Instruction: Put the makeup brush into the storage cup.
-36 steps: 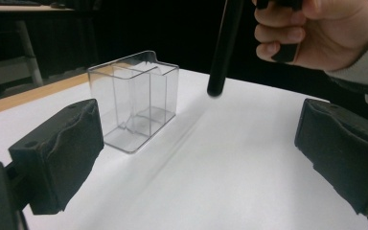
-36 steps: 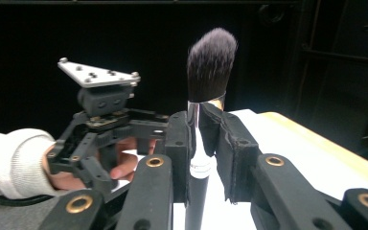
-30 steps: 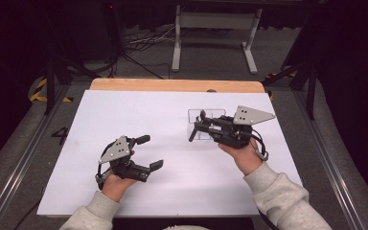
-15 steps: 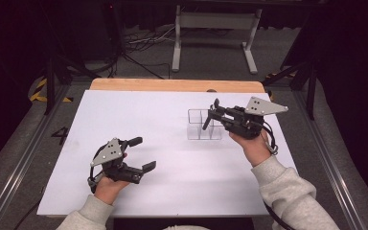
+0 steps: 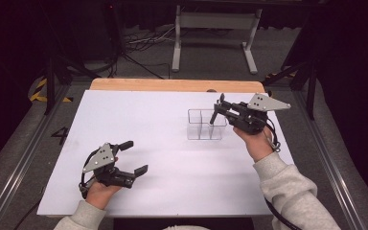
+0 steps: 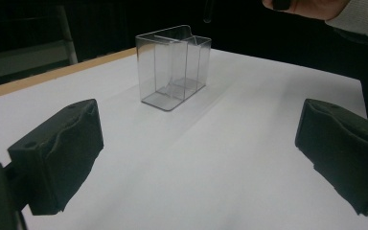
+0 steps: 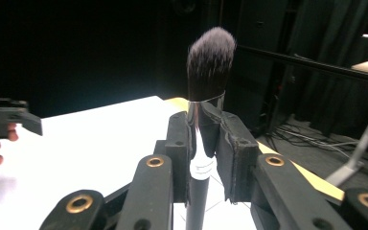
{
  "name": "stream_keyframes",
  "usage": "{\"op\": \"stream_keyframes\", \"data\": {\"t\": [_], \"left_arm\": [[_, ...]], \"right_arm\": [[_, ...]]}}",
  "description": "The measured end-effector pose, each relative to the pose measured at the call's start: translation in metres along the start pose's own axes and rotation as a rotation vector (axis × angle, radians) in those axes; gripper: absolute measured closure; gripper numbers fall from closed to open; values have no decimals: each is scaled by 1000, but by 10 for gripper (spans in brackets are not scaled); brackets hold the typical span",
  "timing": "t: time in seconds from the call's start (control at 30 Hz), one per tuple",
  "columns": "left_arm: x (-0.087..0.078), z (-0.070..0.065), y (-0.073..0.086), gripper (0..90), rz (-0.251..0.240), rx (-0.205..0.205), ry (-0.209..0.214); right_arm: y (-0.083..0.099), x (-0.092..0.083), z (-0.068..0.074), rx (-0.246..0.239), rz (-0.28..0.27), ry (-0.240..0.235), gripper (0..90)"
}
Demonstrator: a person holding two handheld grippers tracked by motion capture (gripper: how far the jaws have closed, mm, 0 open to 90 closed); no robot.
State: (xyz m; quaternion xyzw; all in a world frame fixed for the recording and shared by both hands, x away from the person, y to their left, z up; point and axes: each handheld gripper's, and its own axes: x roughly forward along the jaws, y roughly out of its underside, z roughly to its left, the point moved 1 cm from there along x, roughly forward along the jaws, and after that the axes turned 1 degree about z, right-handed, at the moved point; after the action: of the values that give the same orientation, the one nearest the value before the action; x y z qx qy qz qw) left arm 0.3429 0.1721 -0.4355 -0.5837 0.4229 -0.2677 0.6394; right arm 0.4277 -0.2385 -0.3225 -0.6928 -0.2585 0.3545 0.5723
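The makeup brush stood upright between the jaws of the right hand-held gripper, its dark bristle head above the pads and its handle running down between them. That hand-held gripper hung over the right end of the clear plastic organizer, which sat on the white tabletop right of centre, toward the far edge. In the high view the brush read as a thin dark stick at the jaw tips, just above the organizer's rim; whether its lower end was inside a compartment could not be told from there. In the left gripper view a dark tip showed at the top edge, above the organizer.

The brush's lower handle was cut off at the bottom of the right gripper view, and the organizer's clear walls made the dividers hard to count; at least 2 compartments showed. The right hand was partly covered by its hand-held gripper, and its sleeve ran off the frame's bottom.

The right hand-held gripper was closed on the brush, both pads pressed against the silver ferrule. The left hand-held gripper rested low at the near left of the tabletop, well apart from the organizer, its 2 jaws spread wide with nothing between them, as the left gripper view showed.
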Motion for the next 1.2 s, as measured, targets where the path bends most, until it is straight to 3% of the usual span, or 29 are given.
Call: {"op": "stream_keyframes", "data": {"t": [0.43,1.2], "left_arm": [[-2,1,3,30,8,-14,-11],[-1,1,4,30,11,-23,-10]], "right_arm": [[5,-1,-13,11,35,77,761],[33,13,-24,46,49,112,761]]}}
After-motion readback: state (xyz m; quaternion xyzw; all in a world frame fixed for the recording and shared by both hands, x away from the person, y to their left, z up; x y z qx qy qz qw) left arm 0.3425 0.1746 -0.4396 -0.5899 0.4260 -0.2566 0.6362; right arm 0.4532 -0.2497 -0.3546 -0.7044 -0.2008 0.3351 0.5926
